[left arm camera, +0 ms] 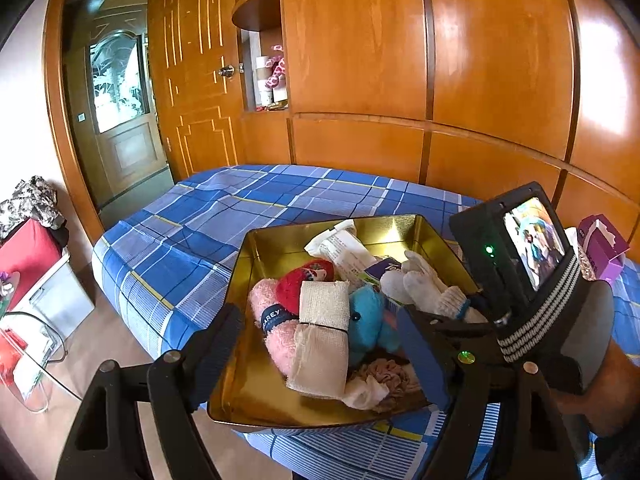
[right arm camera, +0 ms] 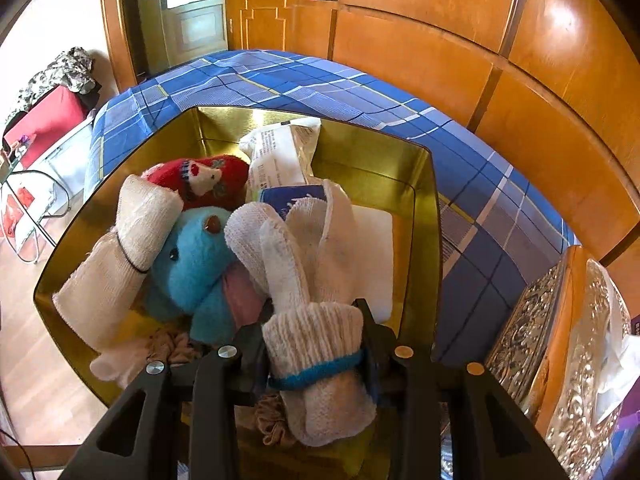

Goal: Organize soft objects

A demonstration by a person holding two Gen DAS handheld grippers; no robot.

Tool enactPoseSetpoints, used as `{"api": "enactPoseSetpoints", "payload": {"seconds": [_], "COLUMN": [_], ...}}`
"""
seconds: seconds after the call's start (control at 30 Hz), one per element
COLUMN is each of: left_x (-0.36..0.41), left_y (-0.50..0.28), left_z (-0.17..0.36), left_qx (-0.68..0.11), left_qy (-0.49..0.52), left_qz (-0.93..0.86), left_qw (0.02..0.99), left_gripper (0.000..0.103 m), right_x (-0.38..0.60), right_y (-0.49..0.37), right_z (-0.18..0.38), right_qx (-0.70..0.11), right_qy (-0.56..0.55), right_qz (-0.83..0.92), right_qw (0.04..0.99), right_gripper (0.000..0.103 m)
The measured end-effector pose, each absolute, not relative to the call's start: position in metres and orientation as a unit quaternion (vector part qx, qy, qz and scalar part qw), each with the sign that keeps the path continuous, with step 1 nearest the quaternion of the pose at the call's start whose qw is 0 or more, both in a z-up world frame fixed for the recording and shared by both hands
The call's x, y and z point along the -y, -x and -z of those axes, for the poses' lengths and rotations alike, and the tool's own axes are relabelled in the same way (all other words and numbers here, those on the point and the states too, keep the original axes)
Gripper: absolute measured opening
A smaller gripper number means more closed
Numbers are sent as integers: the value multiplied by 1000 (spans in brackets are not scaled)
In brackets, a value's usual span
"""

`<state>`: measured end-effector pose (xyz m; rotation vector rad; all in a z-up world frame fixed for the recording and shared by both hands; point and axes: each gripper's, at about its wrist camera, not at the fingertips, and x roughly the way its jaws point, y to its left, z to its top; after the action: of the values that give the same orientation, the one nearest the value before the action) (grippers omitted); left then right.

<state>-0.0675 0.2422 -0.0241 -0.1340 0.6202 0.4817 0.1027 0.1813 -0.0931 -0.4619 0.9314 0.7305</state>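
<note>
A gold metal tin (left arm camera: 256, 264) (right arm camera: 424, 208) sits on the blue plaid bed and holds soft things: a blue plush toy (left arm camera: 370, 320) (right arm camera: 192, 268), a rolled beige bandage (left arm camera: 322, 340) (right arm camera: 120, 256), a red knit item (left arm camera: 304, 280) (right arm camera: 204, 180), a pink towel (left arm camera: 272, 320) and a white packet (left arm camera: 344, 248) (right arm camera: 280, 152). My right gripper (right arm camera: 316, 328) is shut on a white knit glove (right arm camera: 312, 280) (left arm camera: 424, 284) by its cuff, over the tin. My left gripper (left arm camera: 320, 344) is open and empty, its fingers on either side of the tin's near part.
The bed (left arm camera: 224, 208) runs along an orange wooden wardrobe (left arm camera: 440, 60). An ornate silver box (right arm camera: 560, 352) and a purple box (left arm camera: 604, 248) lie to the right of the tin. A red-topped stand (left arm camera: 28, 252) and a glass table (left arm camera: 24, 360) stand at left.
</note>
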Motion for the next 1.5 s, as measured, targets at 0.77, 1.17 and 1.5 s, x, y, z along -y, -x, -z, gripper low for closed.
{"api": "enactPoseSetpoints", "payload": {"seconds": [0.77,1.17,1.5], "left_x": [-233,-218,-215], "left_y": [71,74,75], "left_z": [20,15,14], "left_qx": [-289,-275,-276], "left_qy": [68,63,66], "left_qz": [-246,-245,-244], "left_qw": [923,927,927], "left_gripper": [95,103,103], "right_x": [-122,-80,-76], "right_y": [-78,-61,-54], "right_z": [37,30,28], "right_qx": [-349,-334,-328], "right_qy": [141,90,89], "right_qz": [-282,-232,-228], "right_qw": [882,909,913], "right_gripper": [71,72,72]}}
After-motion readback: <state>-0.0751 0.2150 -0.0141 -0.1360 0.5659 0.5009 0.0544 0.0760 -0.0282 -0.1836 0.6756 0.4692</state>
